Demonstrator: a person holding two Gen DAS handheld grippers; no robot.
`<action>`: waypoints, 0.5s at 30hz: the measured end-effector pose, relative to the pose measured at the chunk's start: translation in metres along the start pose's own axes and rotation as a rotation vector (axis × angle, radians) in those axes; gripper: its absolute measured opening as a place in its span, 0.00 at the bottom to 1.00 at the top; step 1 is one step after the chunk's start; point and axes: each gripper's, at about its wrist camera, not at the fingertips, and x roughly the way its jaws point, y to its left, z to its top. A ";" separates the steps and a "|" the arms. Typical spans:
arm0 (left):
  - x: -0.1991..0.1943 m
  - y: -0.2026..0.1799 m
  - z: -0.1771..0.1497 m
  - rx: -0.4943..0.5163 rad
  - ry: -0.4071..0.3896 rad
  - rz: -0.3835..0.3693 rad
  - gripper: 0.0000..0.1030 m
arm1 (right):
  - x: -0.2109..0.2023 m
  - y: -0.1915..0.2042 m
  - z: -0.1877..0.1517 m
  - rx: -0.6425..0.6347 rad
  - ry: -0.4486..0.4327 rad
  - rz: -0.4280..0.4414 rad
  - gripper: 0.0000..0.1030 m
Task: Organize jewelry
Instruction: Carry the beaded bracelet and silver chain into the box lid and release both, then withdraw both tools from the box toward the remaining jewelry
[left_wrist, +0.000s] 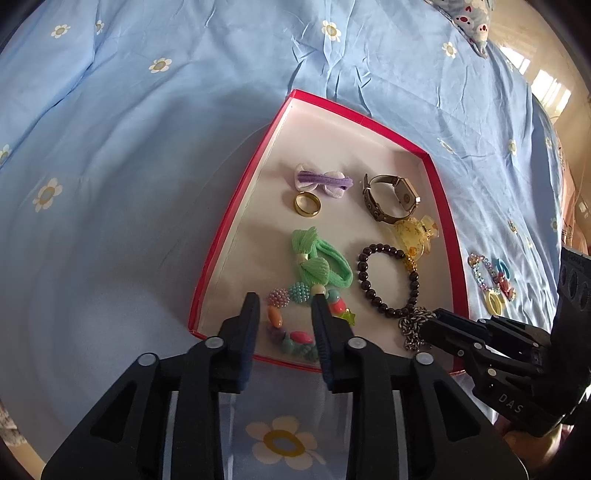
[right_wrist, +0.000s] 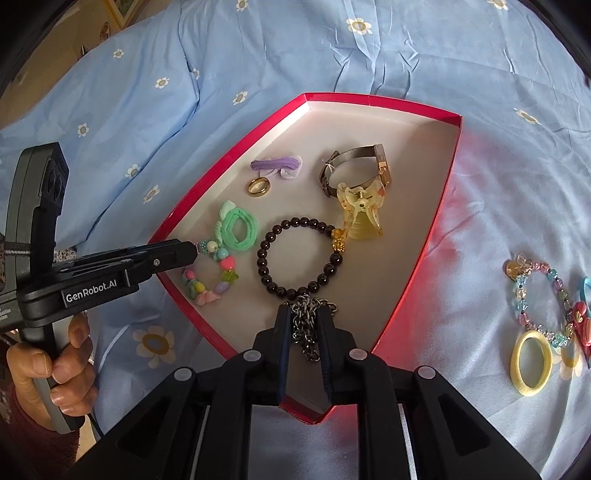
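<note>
A red-rimmed tray lies on the blue flowered bedsheet and holds the jewelry. My left gripper stands open over the tray's near corner, and a colourful bead bracelet lies flat on the tray floor between and below its fingers. My right gripper has its fingers a little apart around a heaped metal chain that rests on the tray floor; I see no squeeze on it. A black bead bracelet lies just beyond the chain.
Also in the tray are a green hair tie, a gold ring, a purple bow, a watch and a yellow claw clip. On the sheet to the right lie a pastel bracelet, a yellow hair ring and a red clip.
</note>
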 end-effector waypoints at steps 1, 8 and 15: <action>-0.001 -0.001 0.000 0.001 -0.002 0.004 0.30 | 0.000 -0.001 0.000 0.004 -0.002 0.002 0.22; -0.012 -0.001 -0.001 -0.020 -0.021 0.003 0.52 | -0.016 -0.003 0.000 0.024 -0.045 0.025 0.41; -0.020 -0.012 -0.006 -0.018 -0.031 0.005 0.58 | -0.050 -0.011 -0.005 0.040 -0.119 0.014 0.42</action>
